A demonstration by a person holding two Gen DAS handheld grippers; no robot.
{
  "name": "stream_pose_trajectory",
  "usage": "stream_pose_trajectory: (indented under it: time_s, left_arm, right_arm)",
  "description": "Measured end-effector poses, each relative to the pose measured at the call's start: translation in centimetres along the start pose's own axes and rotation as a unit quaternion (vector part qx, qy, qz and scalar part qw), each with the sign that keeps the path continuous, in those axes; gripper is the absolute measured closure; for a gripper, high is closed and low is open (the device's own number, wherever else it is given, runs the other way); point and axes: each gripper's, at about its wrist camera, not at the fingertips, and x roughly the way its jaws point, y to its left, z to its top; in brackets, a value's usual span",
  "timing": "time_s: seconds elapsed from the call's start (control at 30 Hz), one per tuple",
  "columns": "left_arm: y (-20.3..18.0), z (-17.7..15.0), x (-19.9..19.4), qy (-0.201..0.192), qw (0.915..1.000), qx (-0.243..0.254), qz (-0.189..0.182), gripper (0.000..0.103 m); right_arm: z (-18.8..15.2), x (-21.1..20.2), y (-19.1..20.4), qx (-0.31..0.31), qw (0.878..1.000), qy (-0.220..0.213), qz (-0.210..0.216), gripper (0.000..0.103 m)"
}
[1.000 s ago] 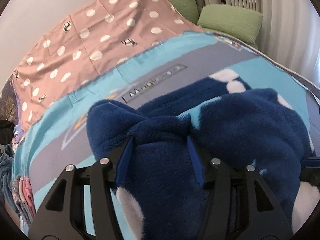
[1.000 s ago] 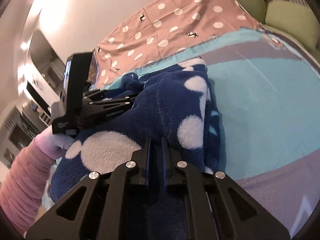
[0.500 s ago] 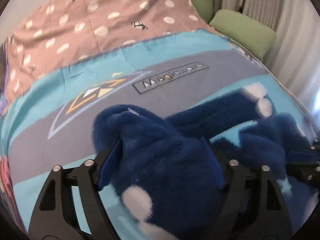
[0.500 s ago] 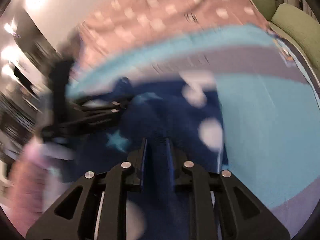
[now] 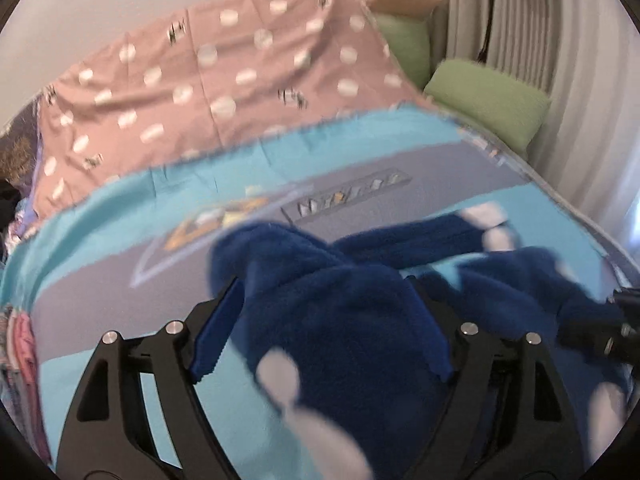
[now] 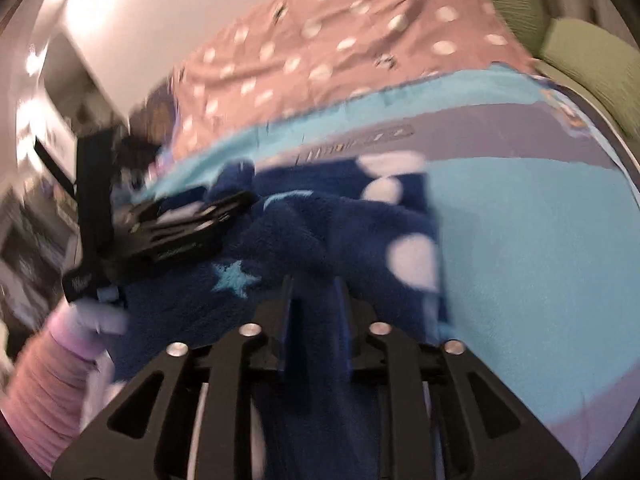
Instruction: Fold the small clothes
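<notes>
Left wrist view shows the left gripper [image 5: 324,328] with its jaws spread wide around a thick bunch of the dark blue fleece garment with white dots [image 5: 344,320]; whether the pads press on the fleece is not clear through the blur; the garment lies crumpled on the turquoise and grey printed blanket [image 5: 120,280] that covers the bed, in front of the pink polka-dot sheet [image 5: 224,80]; two green cushions [image 5: 488,100] sit by the pale curtain [image 5: 560,60]. Right wrist view has the right gripper [image 6: 316,312] with jaws opening, a fold of the blue fleece between them and the pads apart from it; a light blue star [image 6: 234,278] shows on the garment; a pink ribbed sleeve [image 6: 40,380] carries the left gripper at the far side.
</notes>
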Motion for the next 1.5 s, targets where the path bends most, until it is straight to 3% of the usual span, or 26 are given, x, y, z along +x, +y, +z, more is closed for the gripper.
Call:
stream_pose_trajectory:
  time_s: [0.07, 0.13, 0.2, 0.23, 0.3, 0.37, 0.53, 0.67, 0.8, 0.97, 1.17, 1.33, 1.5]
  left_arm:
    - [-0.6, 0.1, -3.9, -0.035, 0.9991, 0.019, -0.016, 0.021]
    - [-1.7, -0.2, -6.7, -0.049, 0.9968, 0.037, -0.052, 0.021]
    - [-3.5, -0.8, -8.5, -0.049, 0.9933, 0.069, -0.079, 0.018]
    - [-4.8, -1.4, -9.1, -0.045, 0.9909, 0.094, -0.086, 0.016]
    - [-7.1, -2.7, -8.9, -0.024, 0.987, 0.13, -0.091, 0.015]
    - [-9.4, -4.8, -7.3, 0.012, 0.9819, 0.171, -0.082, 0.014]
    - [-9.6, -6.2, -5.7, 0.021, 0.9864, 0.139, -0.084, 0.014]
    - [-9.3, -6.6, -5.7, 0.021, 0.9865, 0.139, -0.083, 0.014]
    - [-9.2, -6.7, -5.5, 0.018, 0.9873, 0.134, -0.083, 0.014]
    - [-9.0, -6.8, -5.5, 0.014, 0.988, 0.126, -0.088, 0.014]
    - [-8.7, -7.0, -5.5, 0.008, 0.9888, 0.114, -0.096, 0.014]
    - [-8.6, -7.0, -5.5, 0.007, 0.9888, 0.116, -0.094, 0.014]
    - [-8.5, -7.1, -5.5, 0.0, 0.9892, 0.112, -0.094, 0.014]
  right_arm:
    - [-0.8, -3.9, -0.3, 0.01, 0.999, -0.033, 0.022, 0.058]
    - [-2.5, -7.7, -0.8, 0.028, 0.998, -0.053, 0.032, 0.026]
    - [-4.3, -9.8, -1.4, 0.059, 0.997, -0.053, 0.026, 0.008]
    - [-5.9, -10.7, -1.9, 0.087, 0.995, -0.04, 0.031, 0.007]
    - [-8.1, -11.3, -2.7, 0.134, 0.99, -0.01, 0.039, 0.004]
    - [-11.4, -11.5, -3.9, 0.212, 0.976, 0.027, 0.044, 0.004]
    - [-15.9, -9.9, -4.1, 0.307, 0.943, 0.098, 0.077, 0.004]
    - [-15.9, -8.6, -3.0, 0.333, 0.934, 0.091, 0.098, 0.002]
    - [-15.7, -6.7, -2.6, 0.377, 0.916, 0.092, 0.105, 0.002]
    - [-14.6, -5.2, -1.9, 0.394, 0.915, 0.055, 0.067, 0.001]
    - [-14.8, -5.1, -0.6, 0.354, 0.934, 0.014, 0.046, 0.001]
    - [-15.0, -5.0, -1.1, 0.351, 0.934, 0.009, 0.061, 0.016]
    - [-15.0, -5.1, -1.4, 0.349, 0.935, 0.01, 0.064, 0.018]
